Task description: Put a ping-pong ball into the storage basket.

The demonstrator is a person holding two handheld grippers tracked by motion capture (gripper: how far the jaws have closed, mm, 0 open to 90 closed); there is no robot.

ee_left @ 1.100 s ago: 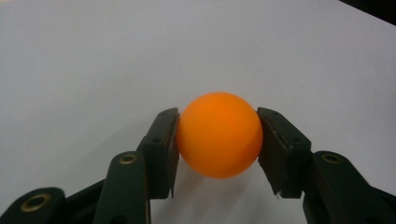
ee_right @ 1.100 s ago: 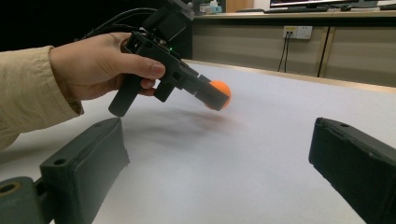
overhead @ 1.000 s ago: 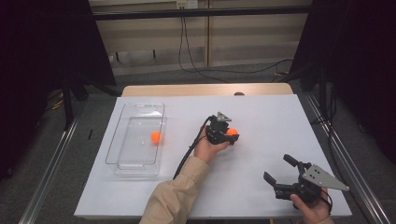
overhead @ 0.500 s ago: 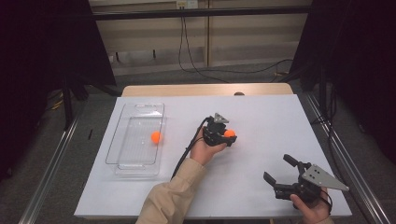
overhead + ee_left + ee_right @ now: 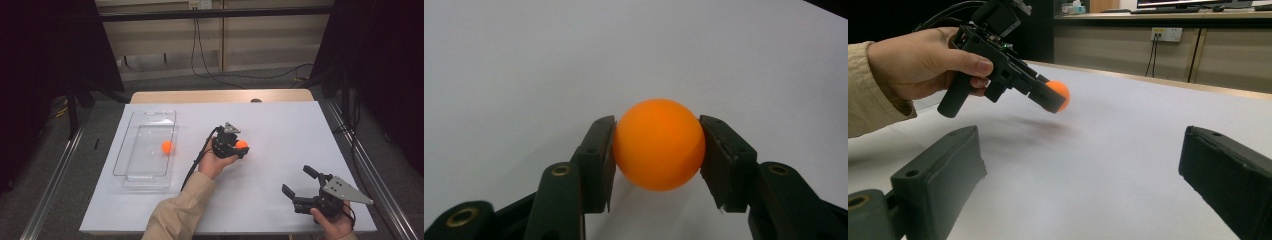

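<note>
- We find the left gripper [image 5: 658, 150] closed on an orange ball [image 5: 659, 144]: its fingers [image 5: 596, 160] press the ball's two sides, and the ball bulges forward past the pads. The right gripper [image 5: 301, 185] stands wide open with nothing between its fingers [image 5: 940, 172].
- We note the white table [image 5: 280, 125] as the largest item; its surface carries all the work.
- We record a clear plastic tray [image 5: 131, 145] on the table's left part, its long axis running away from the person. A second orange ball [image 5: 167, 146] lies inside it, toward the right wall.
- We see the left hand [image 5: 214, 162] holding its gripper near the table's middle, to the right of the tray and apart from it. In the right gripper view the held ball hangs clear above the table surface, with a shadow below it.
- We see the right hand [image 5: 332, 222] parked at the near right corner of the table, well apart from both the held ball and the tray.
- Governing relation, in our judgement: the tray lies to the left of the held ball, across a bare strip of table. A ball has no long axis, so the approach angle does not matter; the tray's length leaves room to release. The left hand is much the nearer to the tray and is the one placed for the carry.
</note>
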